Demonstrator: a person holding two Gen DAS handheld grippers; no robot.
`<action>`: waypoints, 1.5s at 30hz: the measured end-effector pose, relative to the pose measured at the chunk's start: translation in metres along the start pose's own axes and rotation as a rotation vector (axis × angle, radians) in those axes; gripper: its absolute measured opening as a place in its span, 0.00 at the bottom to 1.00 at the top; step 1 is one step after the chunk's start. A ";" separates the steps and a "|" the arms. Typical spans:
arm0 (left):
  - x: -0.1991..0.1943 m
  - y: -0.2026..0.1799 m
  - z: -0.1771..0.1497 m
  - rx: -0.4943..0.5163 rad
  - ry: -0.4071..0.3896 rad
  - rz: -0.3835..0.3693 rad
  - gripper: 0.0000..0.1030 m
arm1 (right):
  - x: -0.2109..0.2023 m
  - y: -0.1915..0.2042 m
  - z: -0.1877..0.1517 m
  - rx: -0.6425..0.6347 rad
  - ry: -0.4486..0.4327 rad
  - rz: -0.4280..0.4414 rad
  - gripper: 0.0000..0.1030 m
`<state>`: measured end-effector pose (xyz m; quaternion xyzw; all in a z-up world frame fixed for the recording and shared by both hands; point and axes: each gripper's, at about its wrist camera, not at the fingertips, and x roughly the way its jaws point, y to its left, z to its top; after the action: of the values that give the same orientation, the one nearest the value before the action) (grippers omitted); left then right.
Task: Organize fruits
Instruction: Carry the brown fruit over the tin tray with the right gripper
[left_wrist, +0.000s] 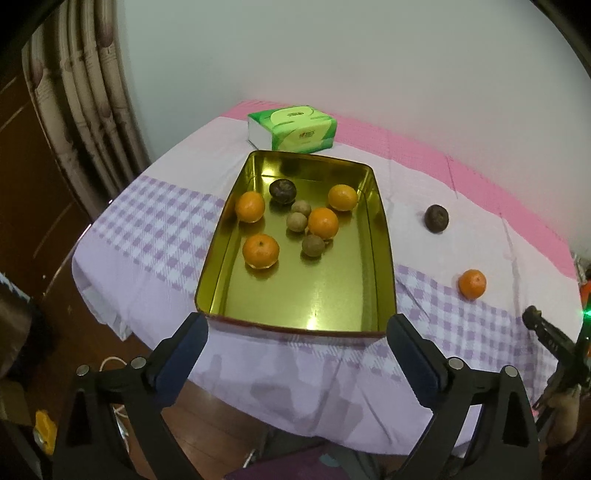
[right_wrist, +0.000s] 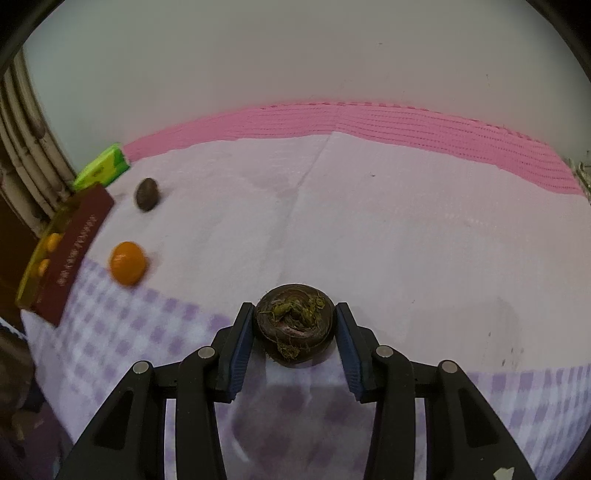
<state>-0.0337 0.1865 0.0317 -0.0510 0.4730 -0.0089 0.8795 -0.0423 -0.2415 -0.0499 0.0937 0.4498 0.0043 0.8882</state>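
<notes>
A gold tin box (left_wrist: 384, 258) on the table holds several oranges (left_wrist: 260, 251), one dark mangosteen (left_wrist: 282, 191) and three small brown fruits (left_wrist: 313, 245). My left gripper (left_wrist: 297, 332) is open and empty, just before the tin's near edge. On the cloth right of the tin lie a dark mangosteen (left_wrist: 436, 218) and an orange (left_wrist: 472, 283); both also show in the right wrist view, the mangosteen (right_wrist: 147, 194) and the orange (right_wrist: 127, 262). My right gripper (right_wrist: 294, 317) is shut on another dark mangosteen (right_wrist: 294, 328), held just above the cloth.
A green tissue pack (left_wrist: 293, 129) lies behind the tin. The table has a lilac check and pink cloth (right_wrist: 369, 221) against a white wall. Curtains and a wooden door are at the left. The tin's red side (right_wrist: 74, 254) shows at far left.
</notes>
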 end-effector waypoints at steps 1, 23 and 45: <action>-0.002 0.001 -0.001 0.002 -0.013 -0.006 0.94 | -0.005 0.004 -0.002 0.003 0.000 0.010 0.39; 0.007 0.053 0.006 -0.131 -0.054 0.136 0.94 | -0.051 0.217 0.035 -0.291 -0.025 0.348 0.39; 0.013 0.073 0.014 -0.122 -0.087 0.319 0.94 | 0.060 0.363 0.041 -0.443 0.166 0.447 0.39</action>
<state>-0.0173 0.2592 0.0215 -0.0290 0.4364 0.1615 0.8846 0.0536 0.1139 -0.0120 -0.0062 0.4772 0.3046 0.8243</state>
